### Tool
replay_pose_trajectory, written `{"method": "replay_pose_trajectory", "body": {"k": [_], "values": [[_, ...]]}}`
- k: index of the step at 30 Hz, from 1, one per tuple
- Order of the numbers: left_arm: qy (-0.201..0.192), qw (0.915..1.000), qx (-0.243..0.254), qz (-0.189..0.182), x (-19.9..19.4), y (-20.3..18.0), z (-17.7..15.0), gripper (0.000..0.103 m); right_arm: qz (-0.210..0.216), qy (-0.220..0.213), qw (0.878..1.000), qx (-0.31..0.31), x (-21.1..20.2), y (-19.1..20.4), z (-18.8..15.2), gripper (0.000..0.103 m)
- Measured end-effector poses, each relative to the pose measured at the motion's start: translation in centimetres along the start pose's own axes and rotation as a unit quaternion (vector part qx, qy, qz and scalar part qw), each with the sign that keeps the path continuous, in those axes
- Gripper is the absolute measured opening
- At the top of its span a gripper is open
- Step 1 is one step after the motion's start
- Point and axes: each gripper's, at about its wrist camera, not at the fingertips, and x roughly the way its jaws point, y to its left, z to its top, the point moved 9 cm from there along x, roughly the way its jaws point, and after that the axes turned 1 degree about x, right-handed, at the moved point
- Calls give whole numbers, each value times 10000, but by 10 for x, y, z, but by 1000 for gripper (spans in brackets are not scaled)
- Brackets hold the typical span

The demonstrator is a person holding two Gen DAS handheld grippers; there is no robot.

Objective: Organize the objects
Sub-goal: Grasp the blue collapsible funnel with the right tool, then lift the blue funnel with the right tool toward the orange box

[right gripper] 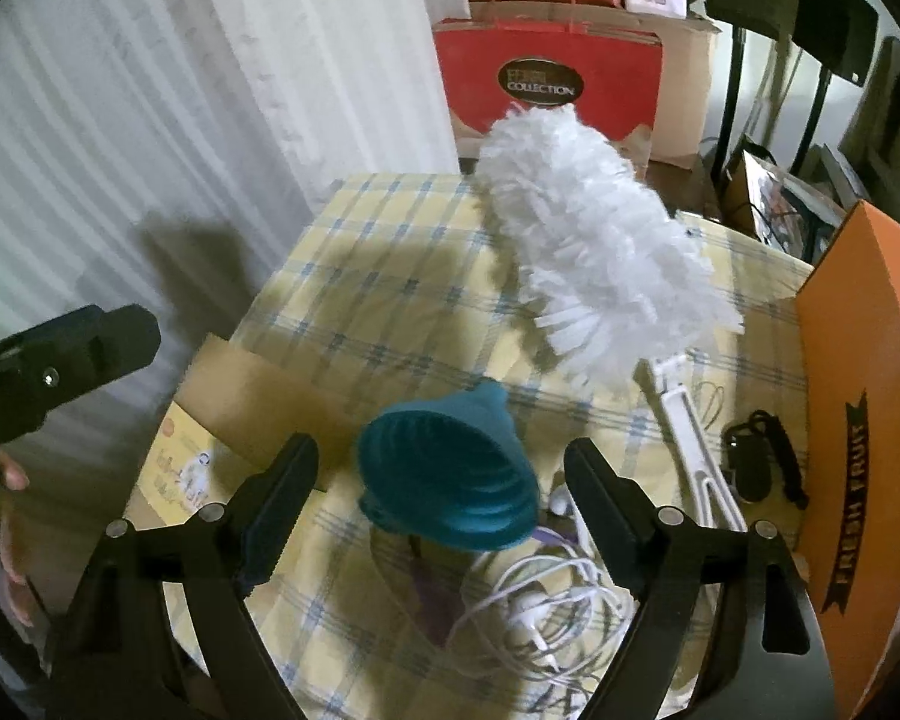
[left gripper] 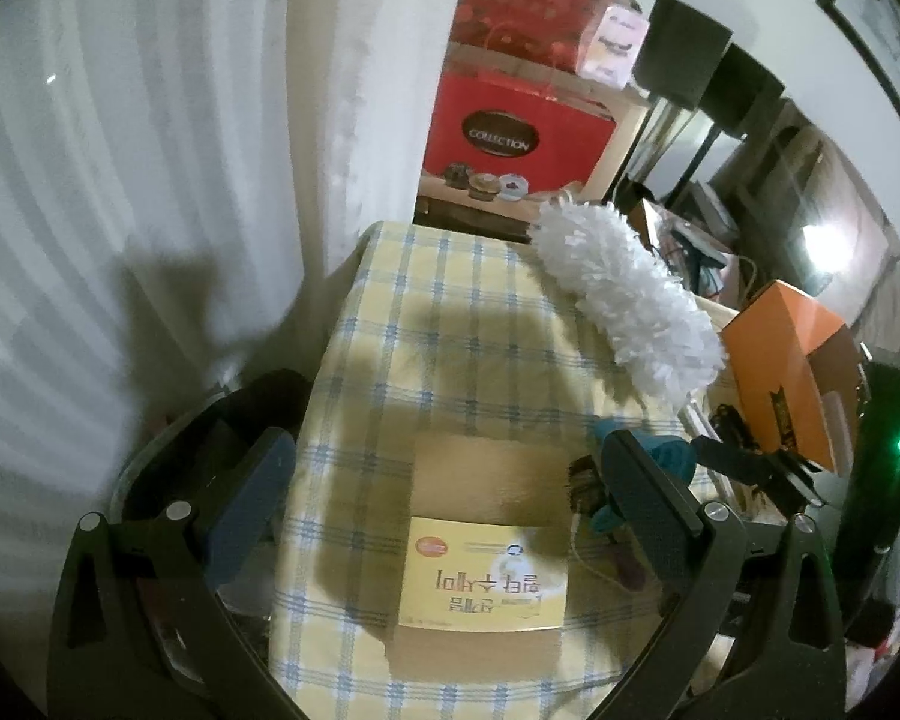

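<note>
So, on the checked cloth (left gripper: 384, 324) lie 1 white duster (right gripper: 600, 252), 1 teal funnel (right gripper: 450, 474), 1 coil of white earphones (right gripper: 546, 606), 1 small black strap item (right gripper: 756, 456) and 1 flat cardboard box (left gripper: 486, 546) with a yellow label. At the right edge stands 1 orange fruit box (right gripper: 864, 450); beyond the far edge stand 2 red bags (left gripper: 510, 126), stacked one above the other.

The duster lies diagonally, head toward the far side, white handle (right gripper: 696, 444) pointing near-right. The funnel sits near the middle, just near of the duster head, with the earphones touching its near side. The cardboard box lies left of the funnel.

The left gripper (left gripper: 444, 492) hovers over the cardboard box, jaws spread wide, one finger off the cloth's left edge and the other near the funnel; it grips nothing. The right gripper (right gripper: 444, 498) hangs above the funnel and earphones, jaws likewise spread to either side of the funnel, not touching it as far as can be seen. In the right wrist view the left gripper's black body shows at the left edge, with fingertips (right gripper: 12, 474) of a hand behind it.
</note>
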Motion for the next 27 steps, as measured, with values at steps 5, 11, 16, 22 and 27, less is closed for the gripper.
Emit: {"method": "replay_pose_trajectory", "body": {"k": [5, 11, 16, 22, 27], "values": [[7, 10000, -43, -35, 1, 3, -2, 102, -285, 78, 9995, -105, 16, 1, -3, 86], [13, 10000, 9, -68, 1, 2, -3, 102, -377, 125, 9991, -149, 23, -4, -5, 67], [42, 9999, 16, -142, 2, -2, -5, 102, -259, 99, 9996, -100, 14, -9, -1, 57], [125, 9994, 84, -316, 2, -14, -10, 102, -12, -199, 9998, 59, -24, -16, 11, 56], [214, 9981, 133, -568, 3, -30, -14, 102, -4, -449, 9988, 176, -64, -31, 17, 56]]}}
